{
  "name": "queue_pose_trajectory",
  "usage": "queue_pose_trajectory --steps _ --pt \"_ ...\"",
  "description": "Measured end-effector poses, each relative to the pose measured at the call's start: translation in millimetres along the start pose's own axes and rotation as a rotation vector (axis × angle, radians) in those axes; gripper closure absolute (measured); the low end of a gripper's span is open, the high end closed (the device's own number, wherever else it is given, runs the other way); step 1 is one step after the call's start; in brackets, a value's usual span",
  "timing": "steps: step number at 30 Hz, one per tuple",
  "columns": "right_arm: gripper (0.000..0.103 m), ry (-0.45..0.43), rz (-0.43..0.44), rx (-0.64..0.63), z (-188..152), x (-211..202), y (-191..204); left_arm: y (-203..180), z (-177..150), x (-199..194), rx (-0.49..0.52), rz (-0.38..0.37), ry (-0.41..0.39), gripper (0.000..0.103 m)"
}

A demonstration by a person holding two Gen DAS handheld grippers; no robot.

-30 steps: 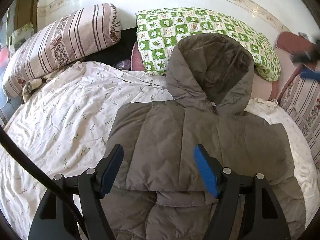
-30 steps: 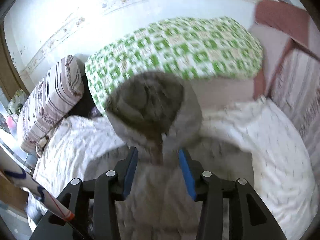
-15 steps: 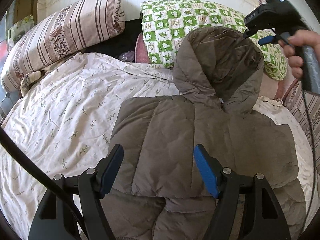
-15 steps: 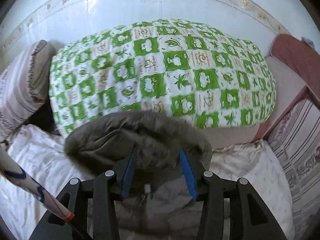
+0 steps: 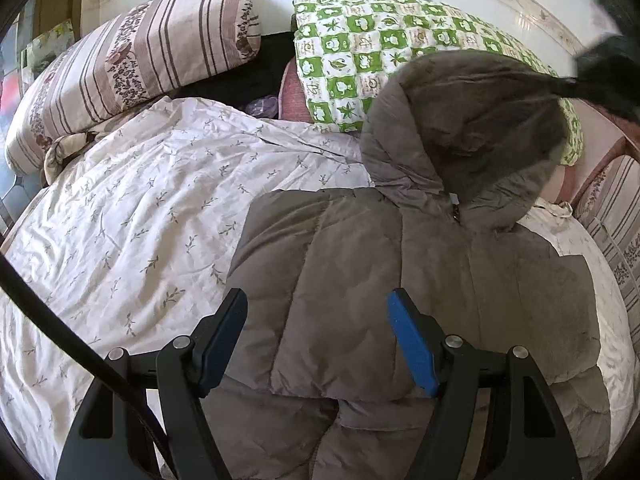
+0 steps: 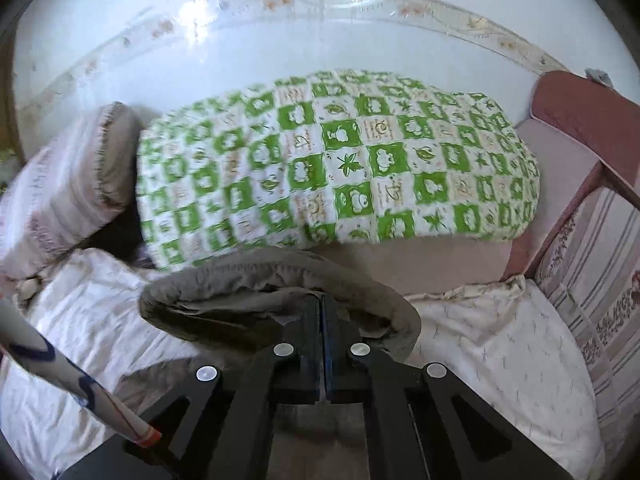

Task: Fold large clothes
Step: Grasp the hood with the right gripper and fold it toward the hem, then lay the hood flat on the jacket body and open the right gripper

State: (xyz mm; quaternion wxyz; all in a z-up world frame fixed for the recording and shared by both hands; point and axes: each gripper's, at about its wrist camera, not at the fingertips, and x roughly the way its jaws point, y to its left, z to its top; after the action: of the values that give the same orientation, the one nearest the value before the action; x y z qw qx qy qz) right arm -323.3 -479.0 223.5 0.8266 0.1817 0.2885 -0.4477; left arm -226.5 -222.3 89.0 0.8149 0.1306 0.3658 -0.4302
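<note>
Two claws work one jacket [image 5: 400, 280], a grey hooded puffer lying front-up on the bed [image 5: 140, 220], its body spread at centre and its hood [image 5: 472, 120] pointing to 1 o'clock against the green pillow [image 5: 360, 40]. A striped pillow [image 5: 132, 56] sits at 10 o'clock, well apart from the jacket.

In the right wrist view the right claw [image 6: 322, 320] has just been closing, and its jaws now stand together on the hood's rim [image 6: 280, 276]; the fabric bunches around the tips, so I judge it pinched. In the left view that claw shows only as a dark blur at 2 o'clock, at the hood's far edge. The left claw [image 5: 316, 340] hangs above the jacket's lower body at 6 o'clock, jaws apart, nothing between them and not touching the cloth as far as I can tell.

Step in hand, by my reading: folding the hood down onto the chest. The next move calls for drawing the rim toward 6 o'clock, keeping the pinch firm, since puffy fabric may slip or spring back. The left claw could press the body flat.
</note>
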Motion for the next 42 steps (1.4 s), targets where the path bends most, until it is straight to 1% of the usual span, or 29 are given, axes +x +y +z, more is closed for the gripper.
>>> queue_pose_trajectory --steps 3,5,6,7,9,12,13,15,16,18,19,20,21,24,27,29,31,33,34,36,38,39,40,42 --pt "0.102 -0.025 0.057 -0.001 -26 -44 2 5 1 -4 -0.015 0.004 -0.009 0.031" --pt "0.102 -0.034 0.101 -0.004 -51 -74 3 10 2 -7 -0.033 0.003 -0.018 0.031" --pt "0.102 -0.017 0.114 -0.011 -63 -85 3 13 3 -9 -0.043 0.002 -0.022 0.031" --pt "0.102 -0.020 0.125 -0.017 -80 -99 4 17 4 -11 -0.058 0.002 -0.030 0.031" --pt "0.102 0.006 0.163 -0.024 -113 -114 7 23 6 -14 -0.084 -0.002 -0.041 0.031" --pt "0.102 0.055 0.187 -0.035 -168 -128 12 32 8 -17 -0.124 -0.007 -0.059 0.031" --pt "0.103 0.078 0.203 -0.032 -191 -129 13 34 9 -18 -0.135 -0.011 -0.064 0.031" --pt "0.103 0.135 0.229 -0.025 -226 -124 16 34 10 -20 -0.141 -0.028 -0.075 0.031" --pt "0.103 0.154 0.226 -0.031 -239 -120 18 32 10 -21 -0.138 -0.041 -0.080 0.031" --pt "0.103 0.191 0.193 -0.058 -265 -106 22 24 9 -20 -0.119 -0.072 -0.084 0.031" --pt "0.103 0.206 0.189 -0.054 -270 -99 21 18 8 -20 -0.104 -0.083 -0.084 0.031" --pt "0.103 0.220 0.208 -0.037 -270 -95 18 9 6 -18 -0.073 -0.091 -0.079 0.031" --pt "0.103 0.209 0.214 -0.025 -264 -96 14 3 5 -17 -0.051 -0.088 -0.077 0.031" --pt "0.102 0.110 0.214 -0.022 -224 -104 0 -11 2 -10 0.004 -0.063 -0.070 0.031" --pt "0.102 0.046 0.179 0.002 -185 -95 -14 -14 4 -4 0.005 -0.060 -0.067 0.031" --pt "0.102 0.053 0.196 0.018 -163 -75 -20 -17 7 0 0.001 -0.067 -0.068 0.031" --pt "0.102 0.083 0.198 0.045 -151 -47 -23 -19 8 4 -0.005 -0.065 -0.072 0.031" --pt "0.102 0.103 0.205 0.046 -152 -25 -20 -23 9 14 -0.003 -0.061 -0.054 0.031" --pt "0.102 0.134 0.204 0.044 -157 -11 -17 -25 7 19 0.001 -0.055 -0.042 0.031" --pt "0.102 0.184 0.211 0.038 -172 4 -15 -29 4 34 0.022 -0.026 0.007 0.031" --pt "0.102 0.253 0.191 0.013 -190 25 -11 -31 0 47 0.036 0.008 0.052 0.031" --pt "0.101 0.269 0.186 0.009 -199 32 -9 -31 -2 51 0.043 0.015 0.068 0.031" --pt "0.101 0.268 0.181 0.010 -207 36 -9 -32 -4 55 0.051 0.021 0.079 0.031" --pt "0.101 0.260 0.184 0.014 -211 39 -10 -35 -5 55 0.068 0.032 0.075 0.031"
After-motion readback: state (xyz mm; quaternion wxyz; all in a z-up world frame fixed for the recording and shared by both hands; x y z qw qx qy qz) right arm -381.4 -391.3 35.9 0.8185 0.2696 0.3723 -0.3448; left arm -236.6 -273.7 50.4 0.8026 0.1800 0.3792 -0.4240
